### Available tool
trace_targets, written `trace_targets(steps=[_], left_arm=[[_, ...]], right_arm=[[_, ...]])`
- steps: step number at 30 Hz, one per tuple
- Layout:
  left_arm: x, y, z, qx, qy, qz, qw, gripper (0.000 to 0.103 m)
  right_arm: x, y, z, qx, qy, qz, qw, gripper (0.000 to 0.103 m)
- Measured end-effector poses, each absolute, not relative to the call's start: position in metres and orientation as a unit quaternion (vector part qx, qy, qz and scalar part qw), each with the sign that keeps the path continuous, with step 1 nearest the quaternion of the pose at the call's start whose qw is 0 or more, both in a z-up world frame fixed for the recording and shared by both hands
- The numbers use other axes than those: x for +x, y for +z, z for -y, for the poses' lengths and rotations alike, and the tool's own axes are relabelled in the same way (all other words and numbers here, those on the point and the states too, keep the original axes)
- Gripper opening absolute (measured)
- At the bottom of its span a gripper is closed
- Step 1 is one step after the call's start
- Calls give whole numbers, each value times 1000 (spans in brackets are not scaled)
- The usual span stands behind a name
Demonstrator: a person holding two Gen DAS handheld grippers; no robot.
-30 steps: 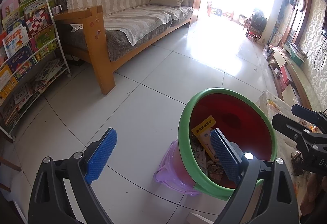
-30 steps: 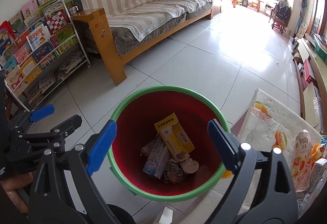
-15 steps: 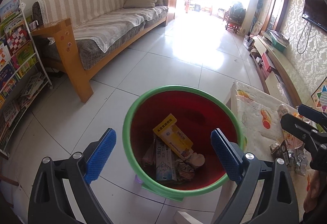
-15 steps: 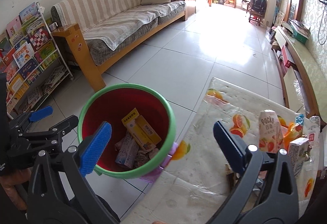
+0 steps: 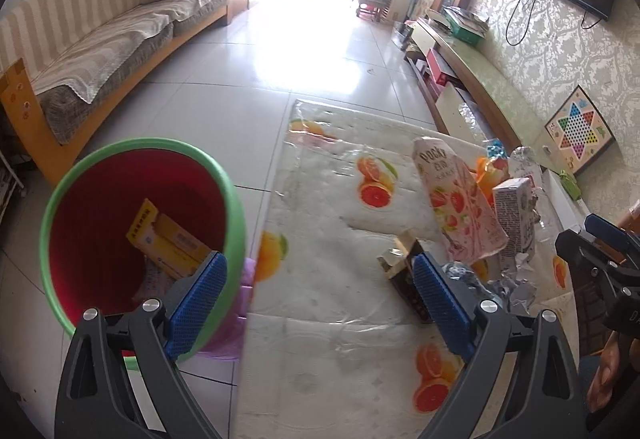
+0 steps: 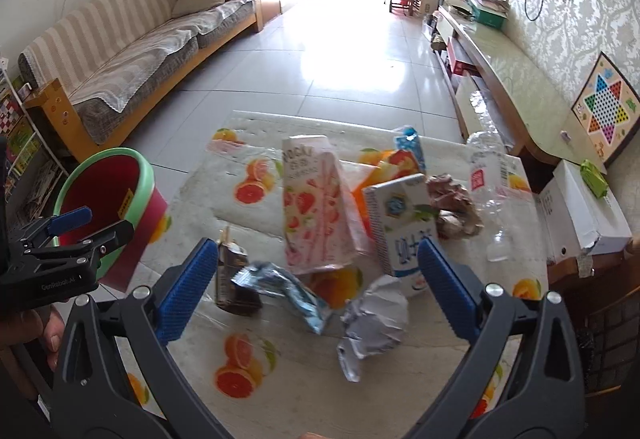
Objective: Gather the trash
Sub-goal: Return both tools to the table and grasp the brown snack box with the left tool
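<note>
Both grippers have swung away from the red bin (image 5: pixel 136 223), which a second ago sat square beneath them, and now face the littered tabletop (image 6: pixel 240 323). The right gripper (image 6: pixel 316 287), its jaws having just spread wide and empty, hangs over the crumpled foil (image 6: pixel 372 323) and wrapper (image 6: pixel 280 287); the left gripper (image 5: pixel 316 303) is wide and empty too. My guess is one load is dropped and the next pick begins.

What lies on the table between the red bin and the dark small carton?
Only bare fruit-print tablecloth lies between the red bin and the dark carton, clearest in the left wrist view.
</note>
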State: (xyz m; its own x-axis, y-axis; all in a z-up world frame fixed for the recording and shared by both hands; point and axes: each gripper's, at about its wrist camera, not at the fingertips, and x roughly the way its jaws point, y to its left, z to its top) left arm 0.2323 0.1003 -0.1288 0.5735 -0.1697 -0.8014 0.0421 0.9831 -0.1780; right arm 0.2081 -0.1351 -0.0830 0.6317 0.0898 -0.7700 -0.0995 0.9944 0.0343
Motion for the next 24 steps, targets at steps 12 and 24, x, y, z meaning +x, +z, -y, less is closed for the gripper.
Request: trace_targets(steps=[12, 24], left_arm=[[260, -174, -34, -55, -54, -528, 846, 90], [250, -194, 0, 37, -92, -558, 824, 78]], right_arm=[[195, -120, 228, 38, 6, -448, 893, 98], [195, -147, 247, 70, 8, -461, 885, 98]])
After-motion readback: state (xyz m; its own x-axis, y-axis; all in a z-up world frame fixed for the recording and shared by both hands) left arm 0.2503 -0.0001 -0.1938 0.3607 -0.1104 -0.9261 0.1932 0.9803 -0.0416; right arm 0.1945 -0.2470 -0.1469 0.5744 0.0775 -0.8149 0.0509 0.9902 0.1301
